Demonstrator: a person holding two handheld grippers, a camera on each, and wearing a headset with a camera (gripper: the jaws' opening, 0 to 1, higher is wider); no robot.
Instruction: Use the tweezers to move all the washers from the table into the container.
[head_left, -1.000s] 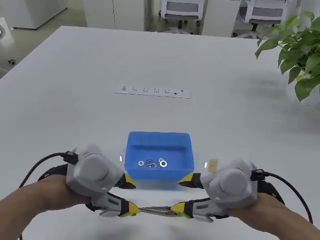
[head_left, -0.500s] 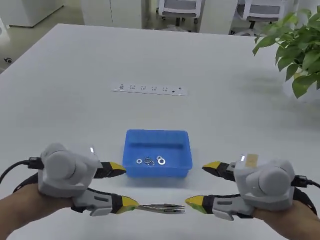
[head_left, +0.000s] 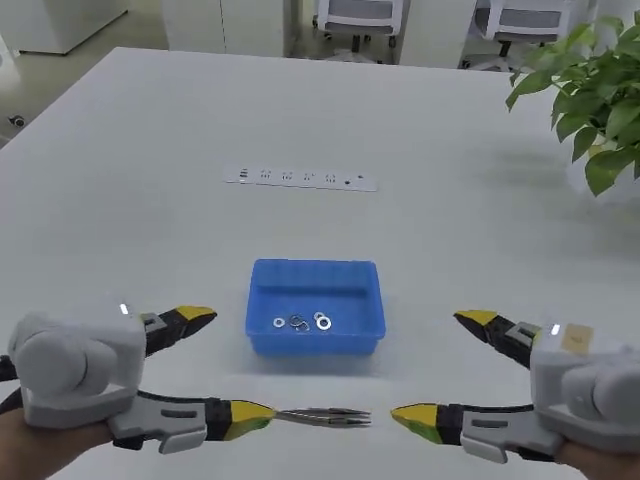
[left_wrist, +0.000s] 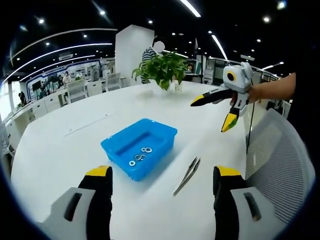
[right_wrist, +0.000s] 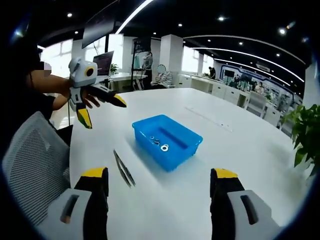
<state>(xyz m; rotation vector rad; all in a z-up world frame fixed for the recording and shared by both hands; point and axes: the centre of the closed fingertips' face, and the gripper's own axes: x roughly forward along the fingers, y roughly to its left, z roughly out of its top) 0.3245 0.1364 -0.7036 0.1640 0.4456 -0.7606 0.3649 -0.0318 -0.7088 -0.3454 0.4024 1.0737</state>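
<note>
Hovering spread wide and empty, the left tongs (head_left: 238, 362) and right tongs (head_left: 430, 365) flank the tweezers (head_left: 325, 416), which lie flat on the white worktop (head_left: 300, 120) just nearer the person than the blue container (head_left: 315, 345) holding several washers (head_left: 300, 322).

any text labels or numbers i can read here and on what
Nothing here can be read.
Strip on the table: a row of small marks, too small to read.
Tub: no markings seen.
Tweezers: no markings seen.
</note>
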